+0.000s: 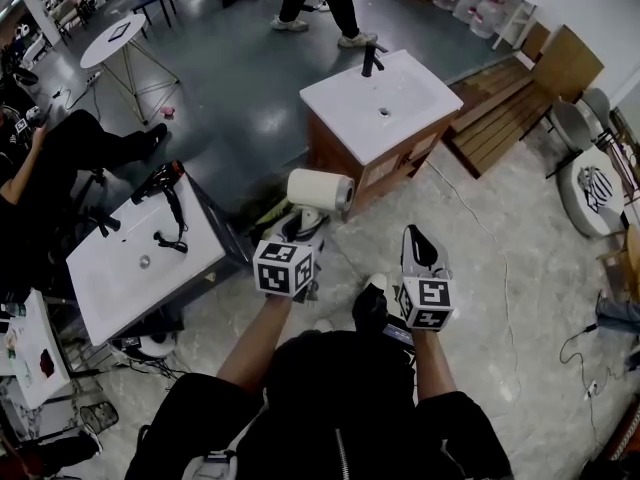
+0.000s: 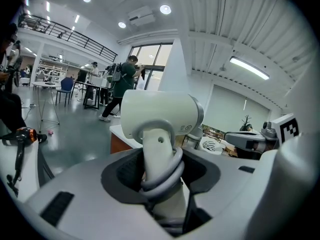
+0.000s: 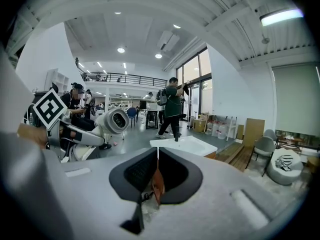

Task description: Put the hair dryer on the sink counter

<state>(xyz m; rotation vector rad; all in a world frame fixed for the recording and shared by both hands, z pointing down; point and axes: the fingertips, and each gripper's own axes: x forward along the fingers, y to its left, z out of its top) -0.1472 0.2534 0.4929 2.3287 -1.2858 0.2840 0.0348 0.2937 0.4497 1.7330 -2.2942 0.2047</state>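
A white hair dryer with a smooth cylindrical barrel is held in the air in front of the person, above the floor and between two sink counters. It is clenched by its handle in the left gripper, and a grey cord is seen wound round that handle at the jaws. The barrel's long axis is laid crosswise to the gripper, while the handle is pointed down into it. One round, dark-centred end is turned toward the right gripper, whose jaws are pressed together with nothing seen gripped. The wood-fronted sink counter is set ahead. A black hair dryer is laid on the left sink counter.
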